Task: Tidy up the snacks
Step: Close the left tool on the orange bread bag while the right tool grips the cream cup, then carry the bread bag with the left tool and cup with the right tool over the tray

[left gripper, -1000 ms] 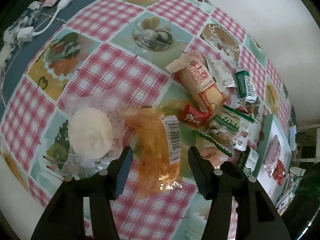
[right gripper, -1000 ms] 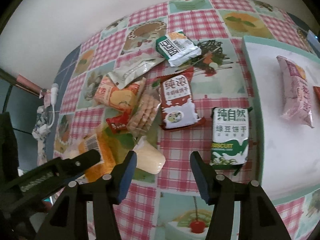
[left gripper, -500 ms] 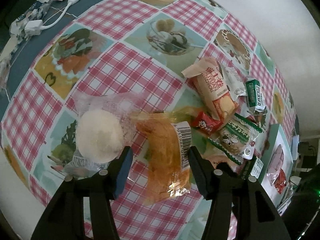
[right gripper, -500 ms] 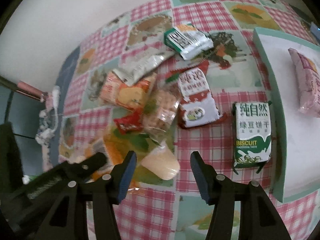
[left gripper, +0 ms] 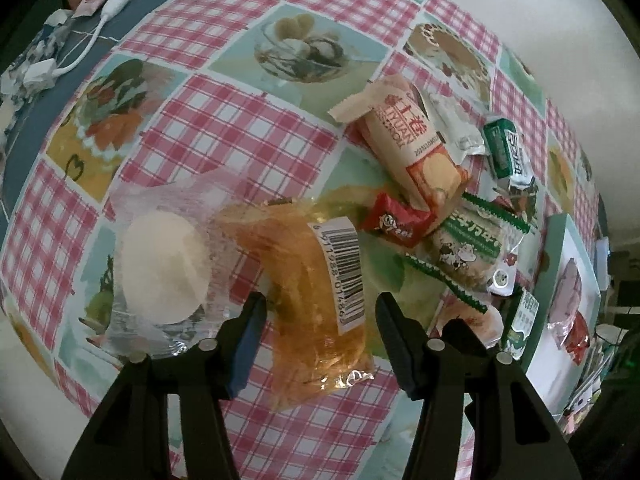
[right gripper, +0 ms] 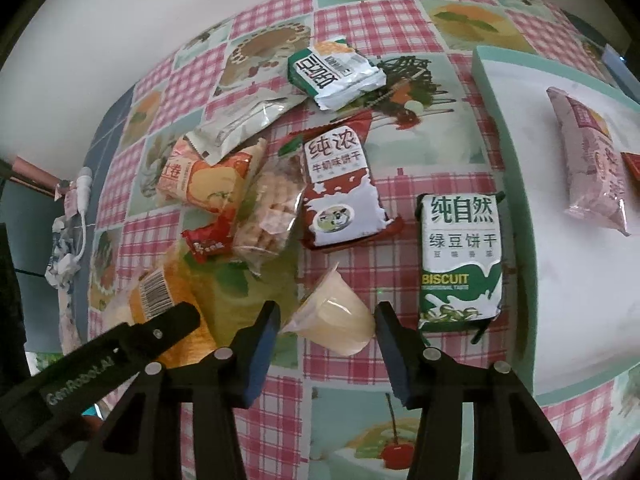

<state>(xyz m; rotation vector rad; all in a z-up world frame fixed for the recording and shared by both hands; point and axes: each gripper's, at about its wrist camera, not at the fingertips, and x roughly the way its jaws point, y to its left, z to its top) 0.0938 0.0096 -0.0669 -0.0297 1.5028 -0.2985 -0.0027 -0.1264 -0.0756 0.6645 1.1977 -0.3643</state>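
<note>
Left gripper (left gripper: 318,334) astride orange packet (left gripper: 316,300), lengthwise toward camera

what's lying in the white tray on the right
In the tray a pink snack bag lies flat, with a red packet's corner beside it at the picture's edge. The rest of the tray runs out of view.

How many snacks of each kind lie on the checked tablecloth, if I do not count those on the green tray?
Opaque printed packets: 6
See-through bags: 3
Plastic cup: 1
Total: 10
</note>
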